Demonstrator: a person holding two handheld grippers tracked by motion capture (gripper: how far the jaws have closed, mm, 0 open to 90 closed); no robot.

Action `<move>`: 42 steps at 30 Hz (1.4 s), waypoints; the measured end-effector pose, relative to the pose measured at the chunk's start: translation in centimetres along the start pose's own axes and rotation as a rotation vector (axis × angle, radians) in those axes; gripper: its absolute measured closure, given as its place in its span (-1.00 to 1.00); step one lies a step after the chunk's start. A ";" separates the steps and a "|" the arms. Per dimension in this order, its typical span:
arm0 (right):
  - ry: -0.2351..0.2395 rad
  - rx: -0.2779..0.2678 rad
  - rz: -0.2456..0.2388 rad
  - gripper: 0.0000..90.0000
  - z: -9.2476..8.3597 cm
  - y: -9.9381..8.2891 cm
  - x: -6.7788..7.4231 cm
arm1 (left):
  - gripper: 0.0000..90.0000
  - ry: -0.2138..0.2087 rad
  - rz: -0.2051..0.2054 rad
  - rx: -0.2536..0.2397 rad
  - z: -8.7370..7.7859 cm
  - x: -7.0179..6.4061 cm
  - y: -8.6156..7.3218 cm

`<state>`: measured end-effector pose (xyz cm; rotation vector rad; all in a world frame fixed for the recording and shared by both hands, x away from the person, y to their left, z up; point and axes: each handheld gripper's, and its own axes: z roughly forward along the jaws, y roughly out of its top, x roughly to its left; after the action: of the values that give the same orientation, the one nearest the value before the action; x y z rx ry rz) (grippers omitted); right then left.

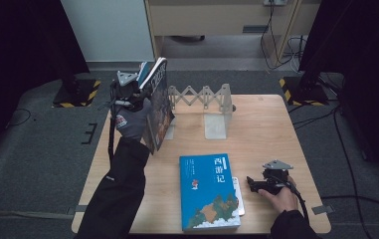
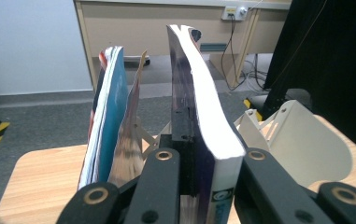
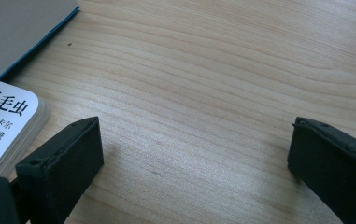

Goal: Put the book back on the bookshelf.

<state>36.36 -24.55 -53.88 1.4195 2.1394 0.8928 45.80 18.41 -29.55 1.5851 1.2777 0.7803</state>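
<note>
Left gripper [image 2: 203, 186] clamps upright dark-covered paperback book [image 2: 199, 112], likely shelving it into white metal bookend rack [image 1: 216, 112]. Right gripper [image 3: 194, 163] wide open, empty, resting on table.

Upright book [image 1: 158, 107] left of rack [image 1: 204, 102], flat book [image 1: 208, 191] nearer, on table [image 1: 266, 129]
</note>
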 end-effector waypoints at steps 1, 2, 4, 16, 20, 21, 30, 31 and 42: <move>-0.001 0.001 0.003 -0.92 0.0 0.0 0.0 | 0.82 0.003 0.001 -0.001 0.1 0.0 -0.1; -0.001 0.001 0.003 -0.92 0.0 0.0 0.0 | 0.82 0.008 0.005 -0.002 0.2 0.0 -0.2; 0.000 -0.001 0.001 -0.92 0.0 0.0 0.0 | 0.82 0.017 0.006 -0.003 0.5 0.0 -0.5; -0.001 -0.001 0.000 -0.92 0.0 0.0 0.0 | 0.82 0.074 0.019 -0.024 1.8 0.3 -1.2; -0.001 0.000 0.002 -0.92 0.0 0.0 0.0 | 0.82 0.083 0.013 -0.039 2.4 0.4 -1.4; -0.002 -0.001 0.003 -0.92 0.0 0.0 0.0 | 0.82 0.090 0.020 -0.040 2.6 0.3 -1.5; -0.001 -0.001 0.001 -0.92 0.0 0.0 0.0 | 0.82 0.108 0.022 -0.037 4.4 0.0 -2.2; -0.001 0.000 0.004 -0.92 0.0 0.0 0.0 | 0.82 0.109 0.019 -0.040 4.5 0.0 -2.2; 0.000 -0.001 0.002 -0.92 0.0 0.0 0.0 | 0.82 0.138 0.010 -0.076 5.3 0.2 -2.5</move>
<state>36.37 -24.53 -53.89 1.4213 2.1376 0.8950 49.66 17.24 -33.84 1.4990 1.3234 0.9471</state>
